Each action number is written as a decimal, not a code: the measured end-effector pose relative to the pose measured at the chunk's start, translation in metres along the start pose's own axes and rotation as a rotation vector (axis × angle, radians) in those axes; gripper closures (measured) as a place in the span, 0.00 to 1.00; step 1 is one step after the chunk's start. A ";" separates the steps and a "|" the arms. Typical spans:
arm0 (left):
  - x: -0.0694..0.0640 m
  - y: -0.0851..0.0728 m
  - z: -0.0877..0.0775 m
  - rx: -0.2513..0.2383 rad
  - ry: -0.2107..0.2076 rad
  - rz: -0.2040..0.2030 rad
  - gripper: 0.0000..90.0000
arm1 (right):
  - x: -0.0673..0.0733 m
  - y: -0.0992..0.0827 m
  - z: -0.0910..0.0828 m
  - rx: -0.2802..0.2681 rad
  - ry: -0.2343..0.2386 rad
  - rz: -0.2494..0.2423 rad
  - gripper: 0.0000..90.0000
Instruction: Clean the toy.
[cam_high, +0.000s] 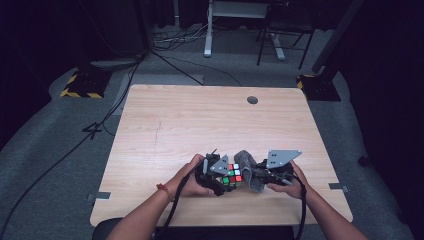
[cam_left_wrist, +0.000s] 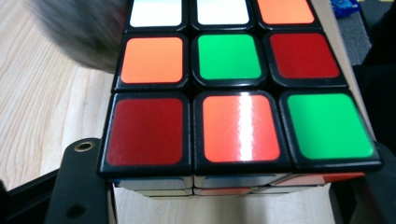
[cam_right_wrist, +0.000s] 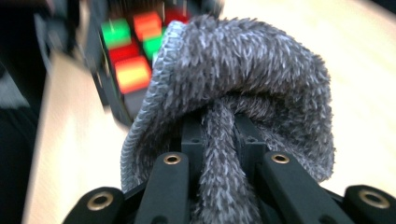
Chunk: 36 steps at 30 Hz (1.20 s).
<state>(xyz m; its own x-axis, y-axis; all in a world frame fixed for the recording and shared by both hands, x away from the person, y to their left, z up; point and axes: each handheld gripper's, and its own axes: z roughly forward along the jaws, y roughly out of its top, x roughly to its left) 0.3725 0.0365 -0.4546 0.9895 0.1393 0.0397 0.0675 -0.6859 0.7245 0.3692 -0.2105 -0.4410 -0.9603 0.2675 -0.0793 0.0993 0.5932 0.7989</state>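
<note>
A scrambled Rubik's cube (cam_high: 232, 176) is held just above the near middle of the wooden table (cam_high: 200, 120), and my left gripper (cam_high: 216, 176) is shut on it. In the left gripper view its face of red, orange, green and white stickers (cam_left_wrist: 229, 100) sits close between the two black jaws. My right gripper (cam_high: 263, 175) is shut on a grey fuzzy cloth (cam_high: 248, 167). In the right gripper view a fold of the cloth (cam_right_wrist: 243, 88) is pinched between the jaws, and the cloth bulges toward the cube (cam_right_wrist: 133, 51). Cloth and cube look to be touching.
A round cable hole (cam_high: 252, 100) sits at the far edge of the table. Beyond the table are desk legs (cam_high: 207, 35), floor cables (cam_high: 175, 65) and yellow-and-black striped stand bases (cam_high: 80, 87). The person's forearms come in from the near table edge.
</note>
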 end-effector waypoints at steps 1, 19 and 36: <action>0.002 -0.001 0.001 0.007 0.008 -0.001 0.37 | 0.000 -0.001 0.004 0.018 0.004 -0.002 0.87; 0.016 -0.012 0.005 0.026 0.075 -0.068 0.37 | 0.001 0.000 0.001 0.007 0.032 -0.013 0.86; 0.023 -0.026 0.029 0.082 0.057 -0.121 0.37 | -0.026 -0.021 0.003 0.105 -0.069 0.055 0.86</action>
<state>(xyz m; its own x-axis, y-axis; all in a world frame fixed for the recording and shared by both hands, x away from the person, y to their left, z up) 0.3972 0.0369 -0.4926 0.9648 0.2630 -0.0033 0.1979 -0.7174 0.6680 0.3929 -0.2275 -0.4578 -0.9328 0.3512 -0.0804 0.1816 0.6511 0.7370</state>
